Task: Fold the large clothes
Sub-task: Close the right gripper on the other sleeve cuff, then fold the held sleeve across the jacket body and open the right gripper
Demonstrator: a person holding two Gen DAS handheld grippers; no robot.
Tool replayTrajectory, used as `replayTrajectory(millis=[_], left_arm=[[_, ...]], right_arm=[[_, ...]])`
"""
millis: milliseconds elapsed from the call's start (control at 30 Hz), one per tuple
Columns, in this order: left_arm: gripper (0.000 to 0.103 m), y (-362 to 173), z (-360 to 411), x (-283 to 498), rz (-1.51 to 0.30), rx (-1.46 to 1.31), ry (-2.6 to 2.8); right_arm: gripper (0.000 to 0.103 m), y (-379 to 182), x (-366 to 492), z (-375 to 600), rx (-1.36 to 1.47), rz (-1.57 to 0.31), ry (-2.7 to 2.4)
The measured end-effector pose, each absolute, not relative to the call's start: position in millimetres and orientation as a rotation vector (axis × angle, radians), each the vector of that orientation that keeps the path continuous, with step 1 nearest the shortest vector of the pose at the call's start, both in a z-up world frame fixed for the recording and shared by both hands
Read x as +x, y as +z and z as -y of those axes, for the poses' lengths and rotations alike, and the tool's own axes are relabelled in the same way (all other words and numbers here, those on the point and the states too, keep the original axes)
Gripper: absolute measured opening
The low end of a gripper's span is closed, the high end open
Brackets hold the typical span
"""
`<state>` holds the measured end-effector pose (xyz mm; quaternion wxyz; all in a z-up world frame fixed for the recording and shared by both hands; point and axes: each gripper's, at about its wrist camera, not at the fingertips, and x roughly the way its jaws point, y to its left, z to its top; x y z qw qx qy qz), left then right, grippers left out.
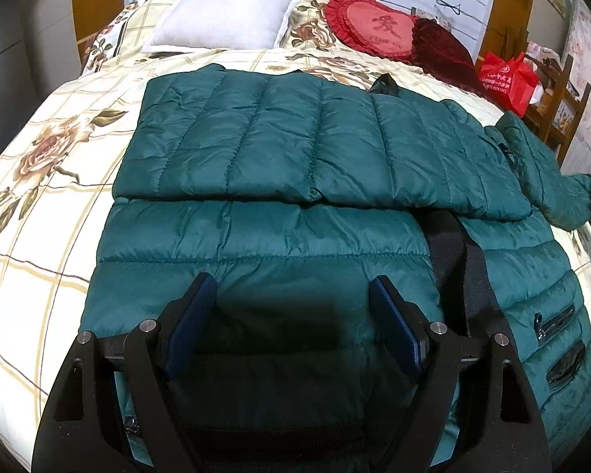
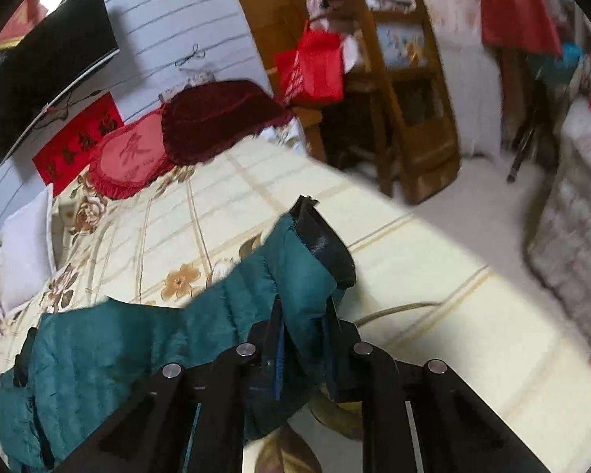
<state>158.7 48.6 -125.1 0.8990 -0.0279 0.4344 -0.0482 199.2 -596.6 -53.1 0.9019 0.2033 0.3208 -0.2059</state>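
Right gripper [image 2: 301, 315] clamping quilted teal jacket [image 1: 256, 149] sleeve, left gripper [image 1: 291, 291] spread apart

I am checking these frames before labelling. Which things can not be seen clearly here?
- Left wrist view: the jacket hem near the camera is hidden behind the left gripper.
- Left wrist view: the sleeve cuff is cut off at the right edge.
- Right wrist view: the red bag lettering is blurred.
- Right wrist view: the sleeve part below the right gripper is hidden.

Bright, fisheye-warped — right view motion-blurred
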Motion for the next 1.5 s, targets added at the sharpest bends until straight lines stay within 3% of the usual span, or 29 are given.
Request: replayTrajectory(millis=[267, 500, 900, 1167, 1200, 1333, 1400, 1500], left_arm=[[0.081, -120.0, -58.0, 155.6, -0.893, -0.090, -0.073], [0.081, -114.8, -68.2, 156.5, -0.879, -0.091, -0.027], [0.081, -124.3, -68.2, 169.3, -0.930, 0.015, 0.064], [0.084, -130.8, -66.8, 171.3, -0.936, 0.037, 0.079], [0.085, -131.2, -67.4, 171.9, -0.936, 0.033, 0.081], [0.087, -132.2, -69.3, 173.0, -0.934, 0.015, 0.080], [0.087, -132.2, -69.6, 172.7, -0.931, 0.012, 0.078], [0.087, -131.3, -70.4, 170.8, -0.923, 0.005, 0.072]], right_arm=[[0.014, 37.6, 141.1, 580.3, 0.318, -0.599, -0.561], [0.013, 69.8, 155.0, 475.0, 0.196, -0.554, -0.359], [0.013, -18.9, 202.2, 238.1, 0.192, -0.575, 0.181], [0.013, -94.7, 220.2, 191.5, 0.248, -0.744, 0.350], [0.016, -97.8, 221.6, 194.0, 0.272, -0.756, 0.360], [0.054, -102.3, 213.9, 203.5, 0.334, -0.766, 0.387], [0.067, -98.0, 208.8, 198.6, 0.301, -0.761, 0.376], [0.067, -82.0, 192.5, 193.0, 0.232, -0.736, 0.369]])
